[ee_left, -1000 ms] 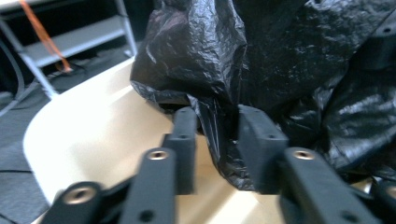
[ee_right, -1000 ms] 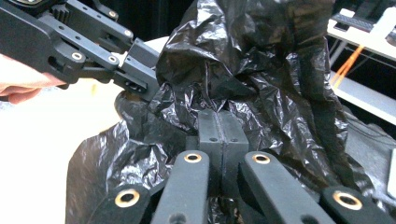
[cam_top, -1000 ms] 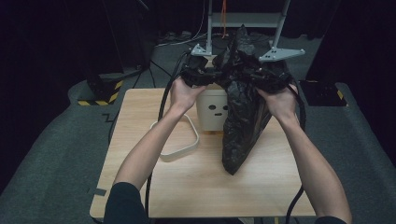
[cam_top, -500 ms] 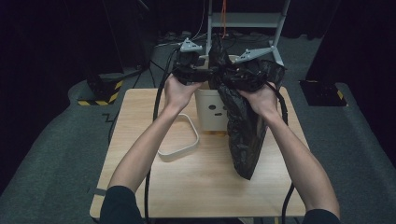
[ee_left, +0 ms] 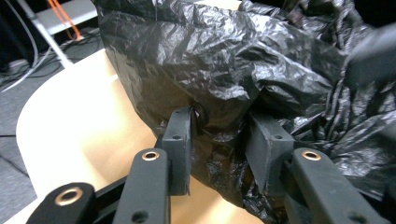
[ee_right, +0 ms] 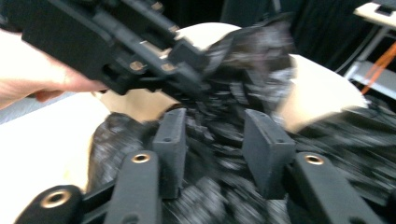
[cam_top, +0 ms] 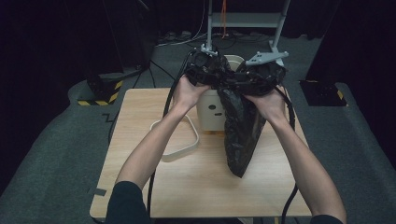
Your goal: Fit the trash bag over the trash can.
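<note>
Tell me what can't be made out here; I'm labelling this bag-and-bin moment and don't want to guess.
- Bin: in the high view the black bag and both hands cover most of it; its inside is hidden.
- Right claw: right gripper view is motion-blurred, so whether its pads press on the bag is unclear.
- Left claw: bag folds bunch between its pads; grip uncertain.
- Bag's contents: opaque plastic.

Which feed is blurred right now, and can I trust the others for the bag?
Right gripper view: motion-smeared, black bag indistinct. Left gripper view: sharp on bag wrinkles, far right edge soft. High view: table lit, surroundings dark, bag detail lost.
</note>
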`<state>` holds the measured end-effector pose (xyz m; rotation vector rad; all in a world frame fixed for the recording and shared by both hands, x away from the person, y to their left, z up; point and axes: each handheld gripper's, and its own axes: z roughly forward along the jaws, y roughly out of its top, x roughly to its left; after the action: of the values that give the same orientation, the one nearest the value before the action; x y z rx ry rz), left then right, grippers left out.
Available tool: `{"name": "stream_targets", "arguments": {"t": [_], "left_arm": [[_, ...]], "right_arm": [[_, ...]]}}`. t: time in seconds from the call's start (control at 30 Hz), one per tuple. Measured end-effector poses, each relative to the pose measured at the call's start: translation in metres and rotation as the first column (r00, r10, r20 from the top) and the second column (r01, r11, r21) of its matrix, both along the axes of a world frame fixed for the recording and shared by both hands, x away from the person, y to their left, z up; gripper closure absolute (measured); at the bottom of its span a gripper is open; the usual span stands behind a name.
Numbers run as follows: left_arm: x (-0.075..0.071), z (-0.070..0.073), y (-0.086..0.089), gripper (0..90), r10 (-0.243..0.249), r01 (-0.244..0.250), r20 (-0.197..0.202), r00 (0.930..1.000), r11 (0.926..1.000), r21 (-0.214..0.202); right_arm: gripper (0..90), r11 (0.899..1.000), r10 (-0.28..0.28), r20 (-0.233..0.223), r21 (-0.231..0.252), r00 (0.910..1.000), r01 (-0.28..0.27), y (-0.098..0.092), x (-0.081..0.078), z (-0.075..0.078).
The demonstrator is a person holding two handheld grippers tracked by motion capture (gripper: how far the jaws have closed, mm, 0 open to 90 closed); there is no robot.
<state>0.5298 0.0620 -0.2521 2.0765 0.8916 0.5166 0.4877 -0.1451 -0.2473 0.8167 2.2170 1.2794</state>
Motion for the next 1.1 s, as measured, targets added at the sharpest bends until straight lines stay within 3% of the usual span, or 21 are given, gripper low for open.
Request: {"name": "stream_targets", "arguments": {"t": [0.1, 0.27, 0.4, 0.5, 0.73, 0.9, 1.1], "left_arm": [[-0.001, -0.001, -0.003, 60.0, 0.002, -0.002, 0.006, 1.0, 0.9996, 0.028], [0.0, -0.001, -0.002, 55.8, 0.002, -0.002, 0.001, 1.0, 0.9999, 0.01], [0.0, -0.001, 0.0, 50.9, 0.004, -0.004, 0.001, 1.0, 1.0, -0.002], [0.0, 0.0, 0.003, 45.5, 0.006, -0.006, -0.012, 0.9999, 0.9995, -0.032], [-0.011, 0.01, 0.009, 35.3, -0.003, 0.005, 0.023, 0.9997, 0.9975, -0.071], [-0.022, 0.017, 0.018, 31.1, -0.039, 0.043, 0.038, 0.9985, 0.9914, -0.124], [-0.038, 0.018, 0.026, 28.0, -0.094, 0.1, 0.05, 0.9944, 0.9846, -0.143]], "right_arm": [[51.0, 0.999, -0.038, 0.004, 0.02, 0.9993, 0.038, -0.014, -0.002, 0.002], [49.1, 0.997, -0.068, -0.004, 0.018, 0.9977, 0.068, -0.024, -0.005, 0.003], [57.9, 0.997, -0.076, -0.007, -0.012, 0.9971, 0.076, -0.022, -0.004, -0.003], [69.0, 0.994, -0.1, 0.021, -0.041, 0.9948, 0.101, -0.022, -0.004, -0.005], [89.7, 0.992, -0.108, 0.059, -0.061, 0.9923, 0.112, -0.025, -0.008, -0.001], [90.0, 0.994, -0.081, 0.057, -0.064, 0.9951, 0.084, -0.02, -0.008, 0.004], [90.0, 0.996, -0.063, 0.042, -0.063, 0.9971, 0.065, -0.008, -0.001, 0.009]]}}
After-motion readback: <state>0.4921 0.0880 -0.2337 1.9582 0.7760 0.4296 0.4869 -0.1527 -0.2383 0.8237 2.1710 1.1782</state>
